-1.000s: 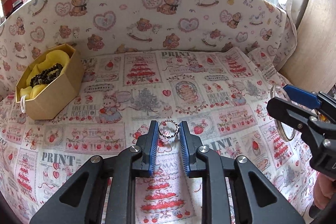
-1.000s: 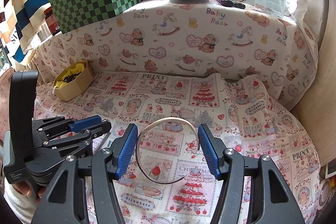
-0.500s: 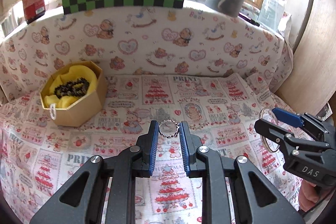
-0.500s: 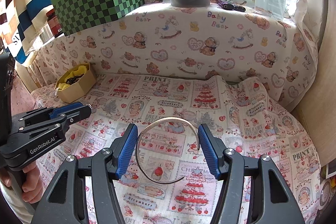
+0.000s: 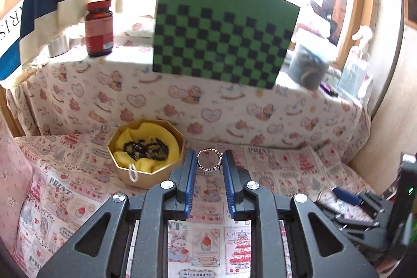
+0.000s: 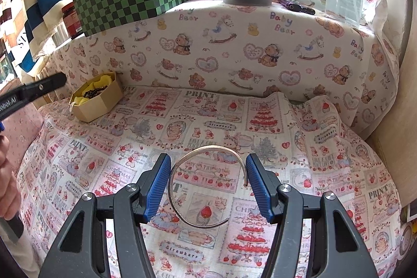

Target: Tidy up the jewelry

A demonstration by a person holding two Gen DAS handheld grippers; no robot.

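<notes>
We see the left hand-held gripper (image 5: 208, 163) pinching a small ornate ring (image 5: 209, 160) between its blue pads, just right of the octagonal box (image 5: 146, 175) holding dark beads (image 5: 145, 147). The right hand-held gripper (image 6: 207, 168) clasps an open bangle (image 6: 208, 185) above the printed cloth (image 6: 312, 173).

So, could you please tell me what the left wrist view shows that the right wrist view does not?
Only the left wrist view shows the small ring pinched in the left gripper, plus the right gripper's body low at the right edge.

Only the right wrist view shows the open metal bangle held in the right gripper.

Both show the octagonal box with yellow lining and dark beads, the green checkered box, the red-lidded jar and the printed cloth.
</notes>
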